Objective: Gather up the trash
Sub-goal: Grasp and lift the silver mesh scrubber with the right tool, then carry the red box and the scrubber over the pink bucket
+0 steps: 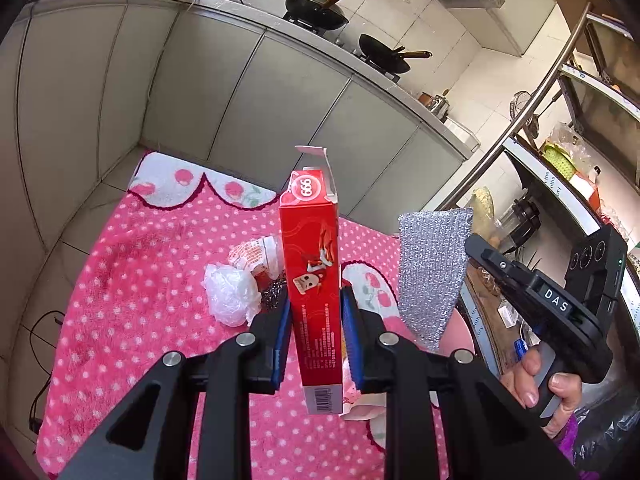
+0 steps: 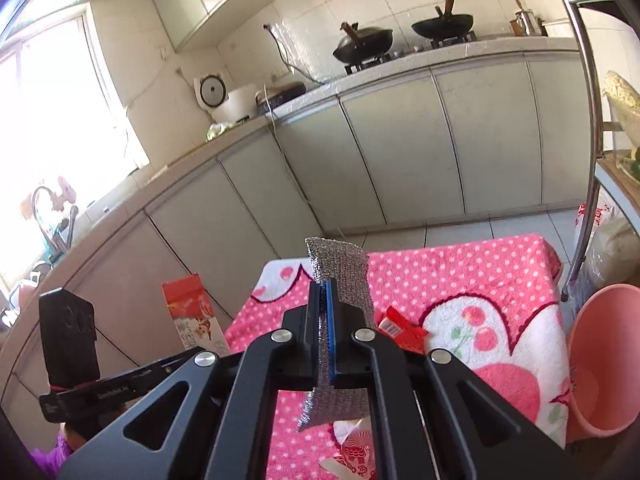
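My left gripper [image 1: 316, 304] is shut on a tall red carton [image 1: 314, 264] with an open top flap, held upright above the pink dotted cloth [image 1: 140, 300]. My right gripper [image 2: 324, 288] is shut on a silver scouring cloth [image 2: 340, 276], lifted above the cloth; the same silver cloth shows in the left wrist view [image 1: 432, 272]. On the cloth lie a crumpled clear plastic wad [image 1: 230, 294], a red-and-white wrapper [image 1: 252, 256] and a red packet [image 2: 400, 328]. The red carton also shows in the right wrist view [image 2: 192, 312].
A pink bin [image 2: 600, 360] stands at the right edge of the cloth. Grey kitchen cabinets [image 2: 400, 140] with two woks [image 2: 362, 44] on the stove run behind. A metal shelf rack [image 1: 560, 120] with jars stands at the right.
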